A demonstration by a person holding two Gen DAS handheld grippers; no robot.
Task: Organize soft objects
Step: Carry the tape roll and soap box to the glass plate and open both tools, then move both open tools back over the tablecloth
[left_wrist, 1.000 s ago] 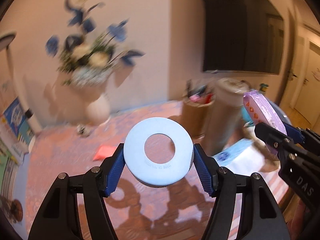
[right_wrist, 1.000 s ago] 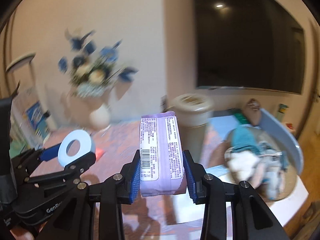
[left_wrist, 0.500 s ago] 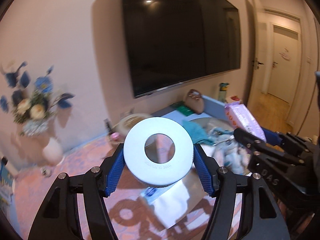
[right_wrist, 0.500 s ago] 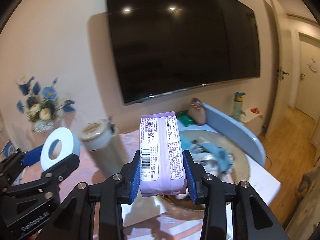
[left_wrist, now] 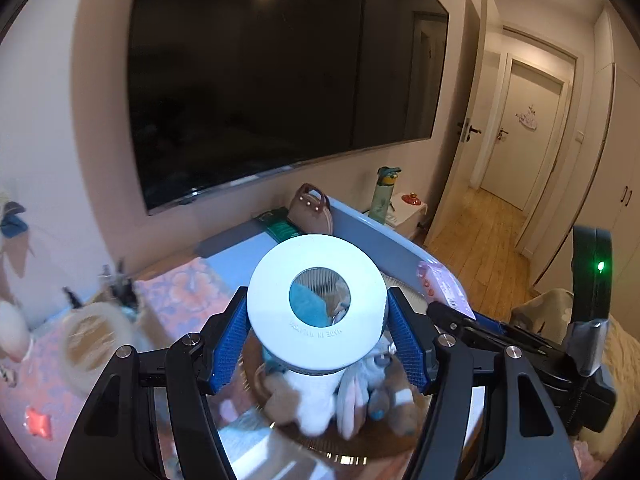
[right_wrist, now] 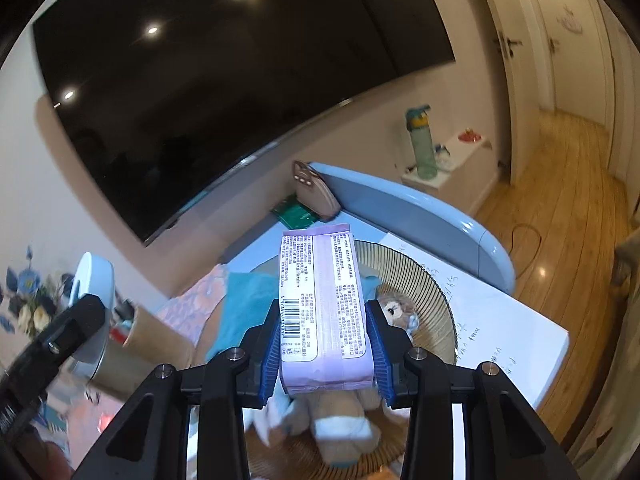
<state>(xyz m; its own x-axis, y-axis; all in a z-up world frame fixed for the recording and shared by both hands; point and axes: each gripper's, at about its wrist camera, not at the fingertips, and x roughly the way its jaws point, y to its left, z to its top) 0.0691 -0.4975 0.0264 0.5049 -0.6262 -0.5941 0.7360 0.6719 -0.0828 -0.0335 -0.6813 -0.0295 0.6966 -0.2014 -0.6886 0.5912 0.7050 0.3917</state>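
Soft toys (right_wrist: 340, 420) lie heaped in a round woven basket (right_wrist: 416, 280) on the bench (right_wrist: 520, 332), a teal cloth (right_wrist: 236, 312) among them on its left side; in the left wrist view the heap (left_wrist: 320, 396) is blurred, just beyond the fingertips.

The left tongs (left_wrist: 318, 340) stand partly open, their blue pads pressed on both sides of a white ring-shaped roll (left_wrist: 318, 320) held face-on to the camera, with the basket's contents showing through its hole. The right tongs (right_wrist: 322, 344) are closed further, gripping a purple wrapped pack (right_wrist: 320, 304) that stands upright between the pads, its printed label and barcode turned to the camera, directly over the basket.

The bench has a white top with faint writing on it at its right end and a pink flowered cloth (left_wrist: 180, 296) further left. A curved blue panel (right_wrist: 400, 208) rises along its far edge. Against that panel leans a small brown handbag (right_wrist: 312, 196), beside a green packet (right_wrist: 296, 214). A tan cylindrical container (right_wrist: 140, 352) stands left of the basket.

A large dark television (left_wrist: 280, 80) hangs on the wall behind, reflecting ceiling lights. A green bottle (right_wrist: 422, 144) stands on a small white stand (right_wrist: 452, 160) to its right, next to a corridor with wooden flooring (right_wrist: 568, 168) and closed doors (left_wrist: 524, 132). Blue and cream flowers (right_wrist: 28, 296) show at far left.
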